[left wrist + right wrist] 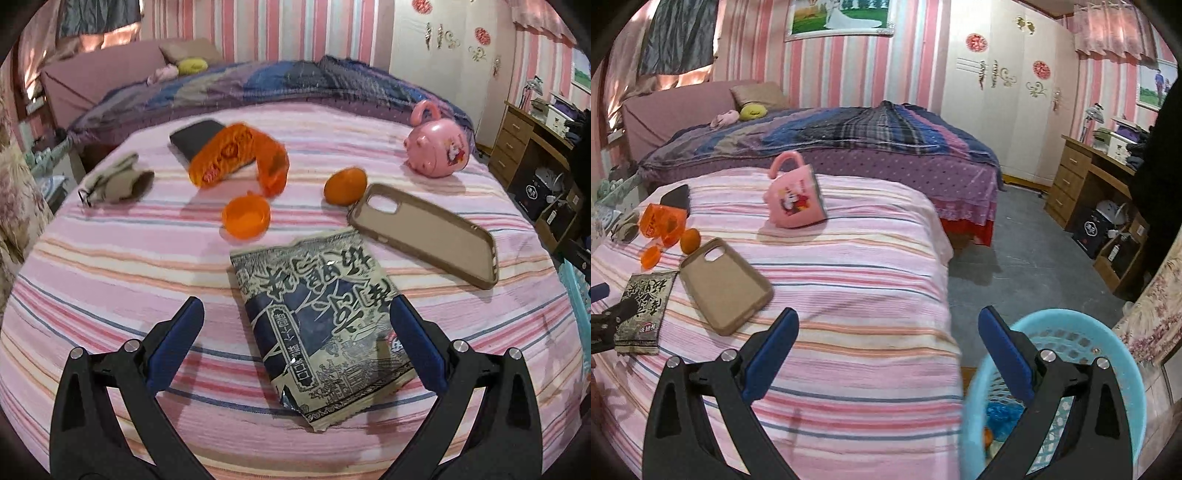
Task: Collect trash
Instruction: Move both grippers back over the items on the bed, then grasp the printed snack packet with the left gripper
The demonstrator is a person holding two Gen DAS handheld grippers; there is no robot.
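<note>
A black and cream snack packet (317,328) lies flat on the pink striped bed (110,266). My left gripper (297,306) hovers open just over it, one finger on each side of its near half. Farther back lie a crumpled orange wrapper (236,155), an orange plastic cap (245,218) and an orange fruit (345,185). My right gripper (889,316) is open and holds nothing, above the bed's right edge. A light blue basket (1078,341) stands below its right finger, with blue and orange bits inside. The packet (642,310) shows at far left in the right wrist view.
A tan phone case (424,232) lies right of the packet. A pink toy bag (437,151), a dark flat item (195,136) and a beige cloth (114,181) are farther back. Grey floor (1015,266) and a wooden desk (1078,177) lie to the right.
</note>
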